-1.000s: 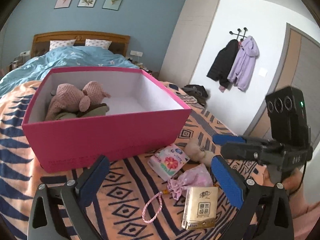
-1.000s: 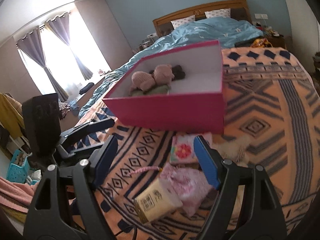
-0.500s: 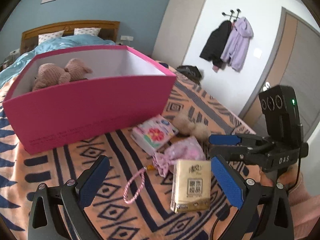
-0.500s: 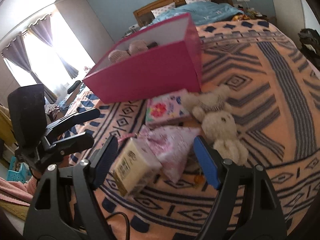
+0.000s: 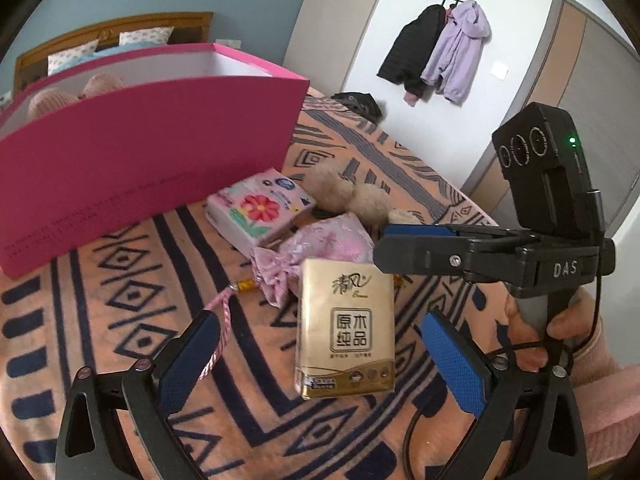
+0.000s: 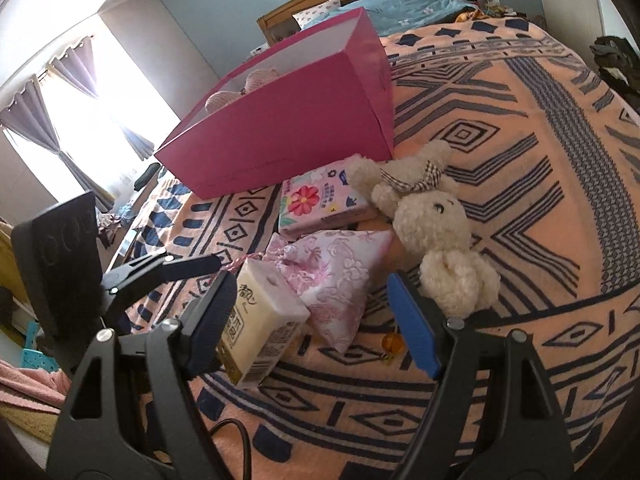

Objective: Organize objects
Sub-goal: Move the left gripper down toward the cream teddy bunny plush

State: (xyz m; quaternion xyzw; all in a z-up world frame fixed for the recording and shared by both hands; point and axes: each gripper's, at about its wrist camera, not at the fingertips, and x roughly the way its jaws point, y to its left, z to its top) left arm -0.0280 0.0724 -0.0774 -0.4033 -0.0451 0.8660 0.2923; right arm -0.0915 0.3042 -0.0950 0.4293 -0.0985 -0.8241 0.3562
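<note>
Left tool point(image 5: 316, 364) closing, I'm straddling gold tissue pack point(image 5: 346, 330), pads clear | right tool point(image 6: 316, 320) gaping over pink pouch point(image 6: 336, 276) | bed edge nearing

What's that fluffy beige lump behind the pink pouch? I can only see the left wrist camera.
Observer: In the right wrist view it is a cream plush rabbit lying face up, with a checked bow by its ears.
Operator: Is the right gripper squeezing anything?
Observer: No. The right gripper is open; the pink pouch and gold tissue pack show between its pads, unpressed.
Operator: Where's the light coming from?
Observer: A bright window with grey curtains, off to the left of the bed.
</note>
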